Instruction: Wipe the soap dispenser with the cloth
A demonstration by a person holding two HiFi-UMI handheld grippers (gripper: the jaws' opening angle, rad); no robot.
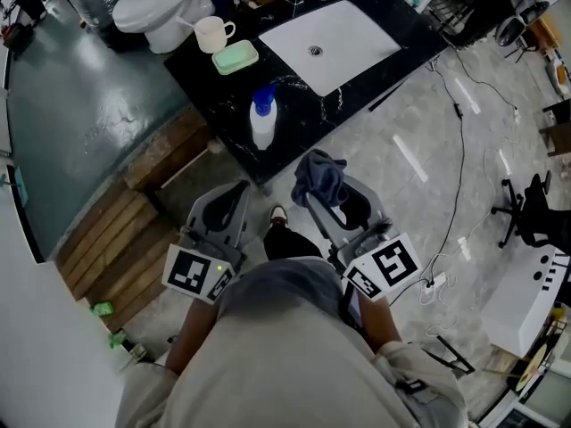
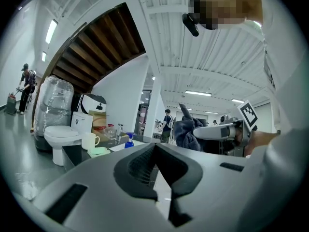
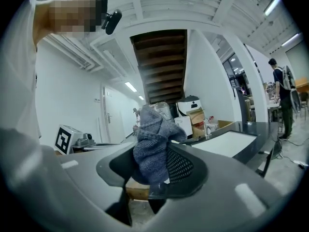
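Note:
The soap dispenser (image 1: pixel 263 120), a white bottle with a blue pump, stands near the front edge of the black counter (image 1: pixel 214 96); the left gripper view shows the dispenser (image 2: pixel 129 140) small and far off. My right gripper (image 1: pixel 335 205) is shut on a blue-grey knitted cloth (image 1: pixel 319 175) that bunches up over its jaws, short of the counter's edge. In the right gripper view the cloth (image 3: pixel 153 146) fills the gap between the jaws of my right gripper (image 3: pixel 157 180). My left gripper (image 1: pixel 234 192) is shut and empty, level with the right one; its jaws meet with nothing between them (image 2: pixel 155 151).
A white sink basin (image 1: pixel 328 43) is set in the counter, with a cream mug (image 1: pixel 211 34) and a green soap dish (image 1: pixel 235 57) to its left. A toilet (image 1: pixel 159 3) stands behind. Wooden steps (image 1: pixel 134 226) lie at the left, cables (image 1: pixel 459 185) and an office chair (image 1: pixel 533 212) at the right.

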